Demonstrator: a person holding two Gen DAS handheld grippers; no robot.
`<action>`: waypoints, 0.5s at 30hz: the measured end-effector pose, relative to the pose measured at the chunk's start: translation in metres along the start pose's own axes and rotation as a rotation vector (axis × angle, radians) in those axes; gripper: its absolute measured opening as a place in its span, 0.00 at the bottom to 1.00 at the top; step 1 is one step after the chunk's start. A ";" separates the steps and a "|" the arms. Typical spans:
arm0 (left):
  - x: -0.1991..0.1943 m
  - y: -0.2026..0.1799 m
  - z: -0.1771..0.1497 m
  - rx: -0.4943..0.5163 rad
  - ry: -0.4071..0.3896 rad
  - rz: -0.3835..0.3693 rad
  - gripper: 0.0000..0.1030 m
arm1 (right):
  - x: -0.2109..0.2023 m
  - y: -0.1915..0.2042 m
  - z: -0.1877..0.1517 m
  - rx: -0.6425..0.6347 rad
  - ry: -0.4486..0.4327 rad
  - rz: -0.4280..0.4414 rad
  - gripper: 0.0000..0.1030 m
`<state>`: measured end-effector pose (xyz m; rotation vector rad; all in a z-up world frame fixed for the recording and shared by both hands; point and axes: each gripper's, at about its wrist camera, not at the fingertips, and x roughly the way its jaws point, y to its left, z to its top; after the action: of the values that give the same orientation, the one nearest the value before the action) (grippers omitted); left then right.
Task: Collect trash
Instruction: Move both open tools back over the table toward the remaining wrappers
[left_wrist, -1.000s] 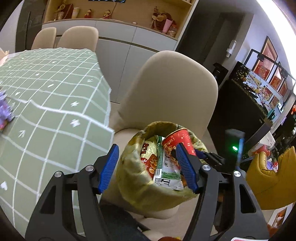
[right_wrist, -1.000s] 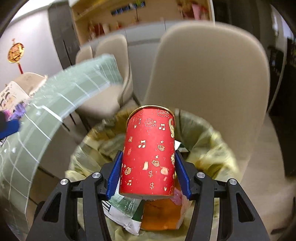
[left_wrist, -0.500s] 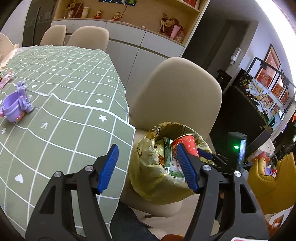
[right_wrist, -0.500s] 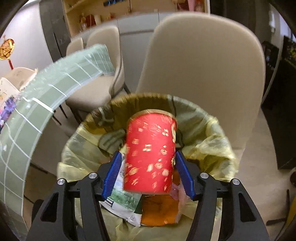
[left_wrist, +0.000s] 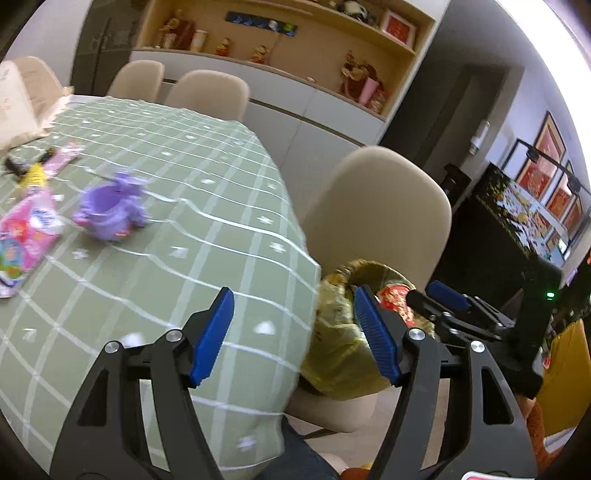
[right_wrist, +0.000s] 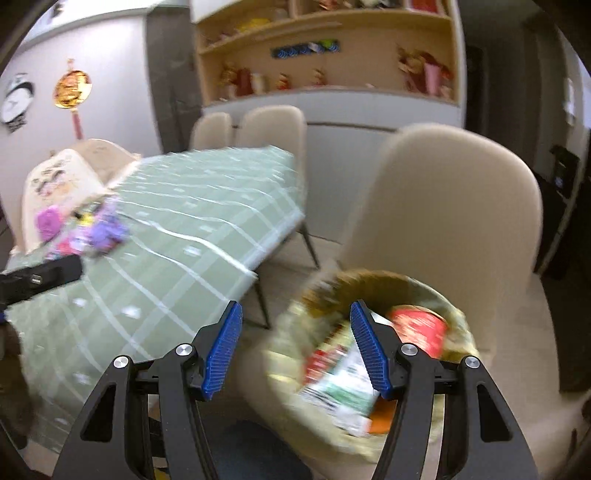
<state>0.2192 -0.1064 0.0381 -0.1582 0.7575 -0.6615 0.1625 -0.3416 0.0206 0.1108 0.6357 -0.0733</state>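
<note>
**Claws spread and holding nothing beside the trash bag**

Claws are both standing wide apart with nothing between the blue pads. The right claw (right_wrist: 295, 349) is hanging just above the left rim of the yellow trash bag (right_wrist: 458, 321), which is sitting on the seat of a beige chair (right_wrist: 454, 206). Inside the bag a red cup (right_wrist: 419, 326) is lying near the far side, next to a green and white wrapper (right_wrist: 343, 384) and something orange below it; this view is blurred. The left claw (left_wrist: 293, 334) is hovering over the edge of the counter (left_wrist: 177, 236), which is wearing a green checked cloth, with the bag (left_wrist: 340, 332) just beside its right pad. Farther out on the counter a purple toy cup (left_wrist: 110, 210) is standing, and a pink packet (left_wrist: 27, 236) is lying near it to the left. More chairs and a shelf with figurines are showing behind.
</note>
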 end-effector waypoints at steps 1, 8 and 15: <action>-0.006 0.008 0.001 -0.008 -0.010 0.010 0.63 | 0.000 0.015 0.004 -0.025 -0.010 0.022 0.56; -0.056 0.088 0.003 -0.094 -0.078 0.135 0.63 | 0.005 0.105 0.028 -0.130 -0.061 0.141 0.56; -0.100 0.174 0.006 -0.192 -0.122 0.274 0.63 | 0.042 0.183 0.034 -0.199 0.026 0.209 0.56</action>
<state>0.2566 0.0911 0.0383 -0.2627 0.7086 -0.3156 0.2353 -0.1660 0.0374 -0.0150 0.6508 0.1931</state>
